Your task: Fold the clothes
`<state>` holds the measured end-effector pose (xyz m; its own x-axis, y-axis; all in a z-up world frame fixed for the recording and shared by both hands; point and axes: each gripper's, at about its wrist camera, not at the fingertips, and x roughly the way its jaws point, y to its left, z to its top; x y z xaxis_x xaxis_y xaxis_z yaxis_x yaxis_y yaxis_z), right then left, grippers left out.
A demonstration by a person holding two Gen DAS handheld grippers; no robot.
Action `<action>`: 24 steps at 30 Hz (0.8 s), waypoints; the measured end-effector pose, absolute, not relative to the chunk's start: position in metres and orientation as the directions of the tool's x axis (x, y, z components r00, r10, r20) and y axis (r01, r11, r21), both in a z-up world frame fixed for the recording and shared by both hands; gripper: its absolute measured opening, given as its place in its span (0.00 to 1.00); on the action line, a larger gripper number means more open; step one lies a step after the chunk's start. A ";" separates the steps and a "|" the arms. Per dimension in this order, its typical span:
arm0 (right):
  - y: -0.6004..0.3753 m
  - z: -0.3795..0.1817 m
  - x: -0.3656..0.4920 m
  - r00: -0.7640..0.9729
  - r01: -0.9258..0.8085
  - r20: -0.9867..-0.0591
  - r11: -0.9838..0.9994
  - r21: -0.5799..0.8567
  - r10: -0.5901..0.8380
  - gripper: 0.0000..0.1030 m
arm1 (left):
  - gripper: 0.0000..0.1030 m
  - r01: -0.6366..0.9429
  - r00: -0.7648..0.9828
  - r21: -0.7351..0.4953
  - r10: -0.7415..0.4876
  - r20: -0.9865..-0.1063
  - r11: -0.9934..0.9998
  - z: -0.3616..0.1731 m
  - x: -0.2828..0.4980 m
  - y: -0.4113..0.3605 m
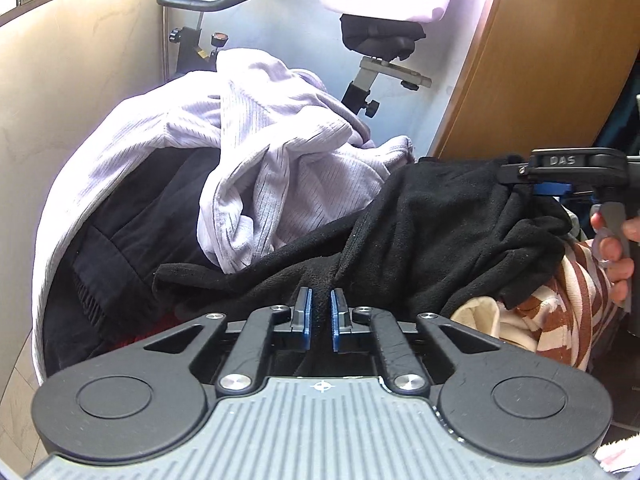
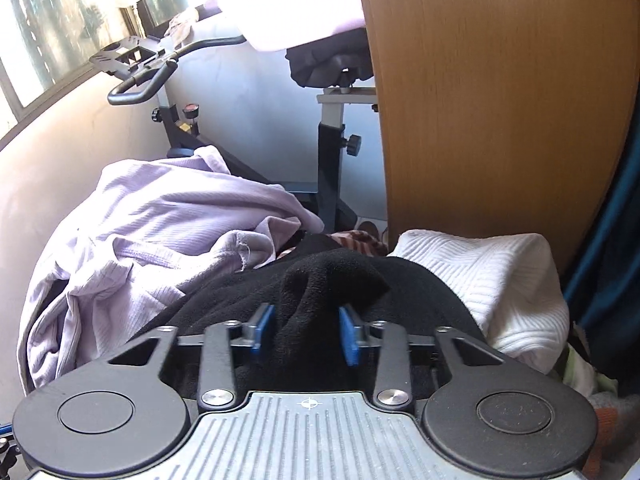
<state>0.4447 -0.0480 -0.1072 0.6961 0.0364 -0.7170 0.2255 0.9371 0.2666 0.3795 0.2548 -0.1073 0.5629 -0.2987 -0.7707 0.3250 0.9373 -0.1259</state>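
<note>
Where the left gripper (image 1: pixel 321 312) meets the pile, its blue-padded fingers (image 1: pixel 305 312) stand nearly together, pinching a ridge of the black fleece garment (image 1: pixel 420 232), a soft, nappy cloth that spreads ahead and to the right of the jaws. Beyond and to the left lies a lilac ribbed top (image 1: pixel 256 152), crumpled in loose folds over a smoother black garment with a ribbed hem (image 1: pixel 108 248). Off to the right, a rust-and-cream striped cloth (image 1: pixel 560 312) peeks from under the fleece, and the right gripper (image 1: pixel 520 172) reaches in from that edge onto the same fleece, a hand (image 1: pixel 616 252) on its trigger. From the right wrist view, the right gripper (image 2: pixel 307 334) stands at a middling gap, its blue pads (image 2: pixel 350 336) set on either side of a thick hump of the black fleece garment (image 2: pixel 332 280) that fills the space between them. Left of it spreads the lilac ribbed top (image 2: pixel 160 232); right of it sits a white quilted cloth (image 2: pixel 500 288) with a raised geometric weave, against a curved wooden panel (image 2: pixel 500 100). An exercise bike (image 2: pixel 332 128) stands behind.
</note>
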 end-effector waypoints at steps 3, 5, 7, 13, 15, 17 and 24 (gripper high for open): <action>-0.047 -0.091 0.428 0.752 0.180 -0.657 0.938 0.295 0.062 0.07 | 0.09 0.327 0.562 -0.129 -0.303 -0.769 0.936 -0.107 0.379 0.256; -0.053 -0.080 0.415 0.774 0.171 -0.628 0.927 0.334 0.084 0.07 | 0.09 0.329 0.559 -0.132 -0.306 -0.771 0.935 -0.109 0.380 0.257; -0.059 -0.071 0.400 0.786 0.182 -0.612 0.912 0.366 0.088 0.06 | 0.10 0.339 0.551 -0.125 -0.305 -0.777 0.932 -0.114 0.384 0.255; -0.072 -0.057 0.350 0.796 0.234 -0.603 0.888 0.397 0.059 0.06 | 0.51 0.408 0.518 -0.085 -0.307 -0.799 0.909 -0.130 0.399 0.237; -0.074 -0.056 0.336 0.793 0.250 -0.607 0.884 0.396 0.048 0.06 | 0.54 0.454 0.528 -0.055 -0.318 -0.787 0.889 -0.130 0.401 0.227; -0.075 -0.057 0.325 0.787 0.267 -0.616 0.879 0.394 0.037 0.06 | 0.54 0.491 0.536 -0.027 -0.325 -0.779 0.871 -0.130 0.404 0.216; -0.070 -0.067 0.311 0.751 0.312 -0.661 0.874 0.372 0.014 0.06 | 0.54 0.501 0.514 -0.065 -0.358 -0.780 0.863 -0.136 0.413 0.207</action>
<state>0.3112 -0.0698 -0.0671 0.7505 0.0136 -0.6607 0.3116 0.8744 0.3719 0.4129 0.2075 -0.1361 0.5143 -0.3575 -0.7795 0.5012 0.8629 -0.0651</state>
